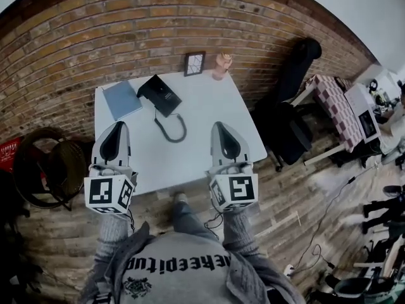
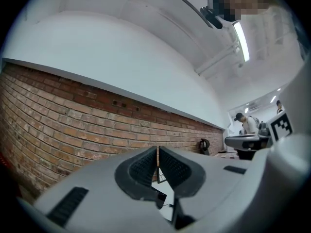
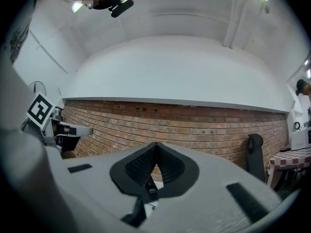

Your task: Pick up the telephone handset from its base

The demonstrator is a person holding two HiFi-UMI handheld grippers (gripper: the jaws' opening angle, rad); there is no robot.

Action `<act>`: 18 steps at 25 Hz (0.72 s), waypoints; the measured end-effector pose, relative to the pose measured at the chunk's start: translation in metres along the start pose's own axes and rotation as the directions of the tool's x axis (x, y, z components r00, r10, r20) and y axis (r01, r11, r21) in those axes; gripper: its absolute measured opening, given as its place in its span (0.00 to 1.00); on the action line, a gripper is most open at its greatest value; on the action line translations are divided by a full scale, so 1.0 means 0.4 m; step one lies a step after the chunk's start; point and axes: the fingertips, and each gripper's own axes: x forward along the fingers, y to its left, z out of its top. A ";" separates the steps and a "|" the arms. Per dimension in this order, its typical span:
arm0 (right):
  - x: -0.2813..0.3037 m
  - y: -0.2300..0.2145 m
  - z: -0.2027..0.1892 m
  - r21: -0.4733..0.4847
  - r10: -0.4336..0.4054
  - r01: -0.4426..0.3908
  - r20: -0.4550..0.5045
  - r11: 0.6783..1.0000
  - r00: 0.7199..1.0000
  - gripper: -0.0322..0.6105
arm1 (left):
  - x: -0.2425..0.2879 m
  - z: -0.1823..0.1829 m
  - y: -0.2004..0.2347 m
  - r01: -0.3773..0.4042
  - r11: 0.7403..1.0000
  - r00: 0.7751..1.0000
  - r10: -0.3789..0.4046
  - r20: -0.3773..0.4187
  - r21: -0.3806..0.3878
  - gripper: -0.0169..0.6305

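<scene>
Toward the far left of the white square table [image 1: 209, 109] sits the black corded telephone [image 1: 159, 94], its handset apparently lying on the base. Its curled black cord [image 1: 172, 130] loops toward the near side. A blue notebook [image 1: 122, 99] lies just left of it. A small dark picture frame [image 1: 194, 63] and a pinkish figurine [image 1: 221, 65] stand against the brick wall [image 1: 95, 37]. Over the near edge, well apart from the telephone, the grey left gripper [image 1: 118, 126] [image 2: 157, 152] and grey right gripper [image 1: 218, 126] [image 3: 156, 147] each have their jaws pressed together on nothing.
</scene>
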 end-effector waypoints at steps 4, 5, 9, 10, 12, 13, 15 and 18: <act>0.090 -0.050 -0.005 0.003 0.023 -0.023 0.009 1.000 1.000 0.06 | 0.087 -0.004 0.013 -0.027 1.000 1.000 0.027 0.001 -0.001 0.05; 0.110 -0.062 -0.006 0.004 0.028 -0.028 0.011 1.000 1.000 0.06 | 0.107 -0.005 0.016 -0.033 0.999 0.999 0.033 0.002 -0.001 0.05; 0.185 -0.102 -0.014 0.001 0.056 -0.056 0.015 0.998 0.998 0.06 | 0.183 -0.012 0.023 -0.056 0.998 0.998 0.056 0.007 0.002 0.05; 0.203 -0.113 -0.018 0.001 0.063 -0.063 0.016 0.998 0.998 0.06 | 0.201 -0.015 0.023 -0.062 0.998 0.998 0.062 0.009 0.002 0.05; 0.239 -0.136 -0.025 0.001 0.078 -0.078 0.018 0.997 0.997 0.06 | 0.236 -0.021 0.023 -0.075 0.997 0.997 0.075 0.012 0.002 0.05; 0.256 -0.147 -0.028 0.002 0.085 -0.085 0.019 0.996 0.996 0.06 | 0.253 -0.024 0.023 -0.082 0.997 0.997 0.082 0.013 0.003 0.05; 0.290 -0.166 -0.034 0.002 0.100 -0.100 0.022 0.995 0.995 0.06 | 0.286 -0.029 0.025 -0.095 0.995 0.995 0.095 0.014 0.004 0.05; 0.335 -0.191 -0.045 0.002 0.122 -0.122 0.030 0.993 0.992 0.06 | 0.330 -0.037 0.029 -0.115 0.993 0.993 0.115 0.019 0.005 0.05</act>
